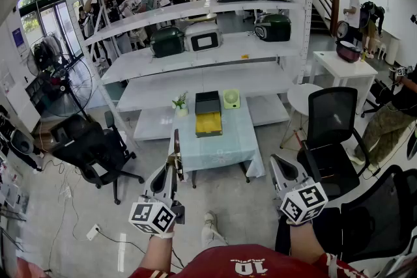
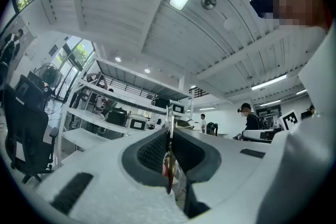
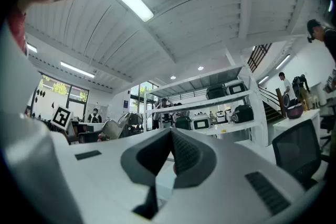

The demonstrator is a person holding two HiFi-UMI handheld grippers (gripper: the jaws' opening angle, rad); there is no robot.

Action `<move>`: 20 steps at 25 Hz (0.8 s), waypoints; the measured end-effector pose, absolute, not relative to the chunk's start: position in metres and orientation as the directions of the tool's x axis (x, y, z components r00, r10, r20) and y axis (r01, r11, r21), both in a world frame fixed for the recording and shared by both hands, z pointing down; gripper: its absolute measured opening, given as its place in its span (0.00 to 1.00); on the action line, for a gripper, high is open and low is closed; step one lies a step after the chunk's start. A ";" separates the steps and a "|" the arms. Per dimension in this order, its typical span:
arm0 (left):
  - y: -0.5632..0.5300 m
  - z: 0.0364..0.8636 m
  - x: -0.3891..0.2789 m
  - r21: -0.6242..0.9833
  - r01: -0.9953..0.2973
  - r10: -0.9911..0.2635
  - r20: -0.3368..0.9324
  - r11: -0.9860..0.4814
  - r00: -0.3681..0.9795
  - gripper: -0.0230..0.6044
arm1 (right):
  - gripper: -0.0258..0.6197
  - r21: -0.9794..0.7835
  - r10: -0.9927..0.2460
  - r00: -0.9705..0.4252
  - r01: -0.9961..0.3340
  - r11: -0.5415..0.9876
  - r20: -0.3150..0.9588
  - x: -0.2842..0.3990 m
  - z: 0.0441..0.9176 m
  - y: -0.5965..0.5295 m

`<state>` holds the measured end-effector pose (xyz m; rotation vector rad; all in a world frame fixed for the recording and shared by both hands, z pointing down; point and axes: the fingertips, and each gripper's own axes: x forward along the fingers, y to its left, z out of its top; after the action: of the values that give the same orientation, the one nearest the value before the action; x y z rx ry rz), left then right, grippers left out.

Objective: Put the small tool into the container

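My left gripper (image 1: 171,171) is shut on the small tool (image 1: 176,152), a thin one with a brownish handle that sticks up past the jaw tips. In the left gripper view the pads press on the tool (image 2: 168,162), and its metal end rises above my left gripper (image 2: 169,131). My right gripper (image 1: 277,161) is shut with nothing in it, and in its own view the jaws of the right gripper (image 3: 171,134) meet. The container (image 1: 197,124), a black box with a yellow inside, stands open on the small table (image 1: 218,150) ahead of both grippers.
A small potted plant (image 1: 180,104) and a green object (image 1: 231,99) stand beside the container. White shelving (image 1: 215,42) with appliances rises behind the table. Black office chairs stand at left (image 1: 88,143) and right (image 1: 332,133). A round white table (image 1: 303,97) is at the right.
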<state>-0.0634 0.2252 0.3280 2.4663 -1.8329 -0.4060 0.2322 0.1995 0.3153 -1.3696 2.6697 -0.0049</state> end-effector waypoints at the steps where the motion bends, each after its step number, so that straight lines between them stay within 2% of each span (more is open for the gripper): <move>1: 0.225 0.327 -0.063 0.181 -0.937 -0.946 -0.185 -0.300 0.267 0.08 | 0.04 -0.064 -0.811 -0.571 -0.811 0.581 -0.126 0.233 0.315 0.200; 7: 0.230 0.326 -0.060 0.127 -0.954 -0.952 -0.183 -0.272 0.247 0.08 | 0.04 -0.056 -0.835 -0.538 -0.835 0.547 -0.116 0.240 0.318 0.200; 20: 0.242 0.326 -0.062 0.118 -0.969 -0.963 -0.185 -0.219 0.195 0.08 | 0.04 -0.060 -0.848 -0.518 -0.848 0.526 -0.113 0.249 0.322 0.199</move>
<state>-0.0617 0.2418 0.3260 2.4478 -1.9783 -0.3463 0.2485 0.1993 0.3218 -1.4700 2.6307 0.0039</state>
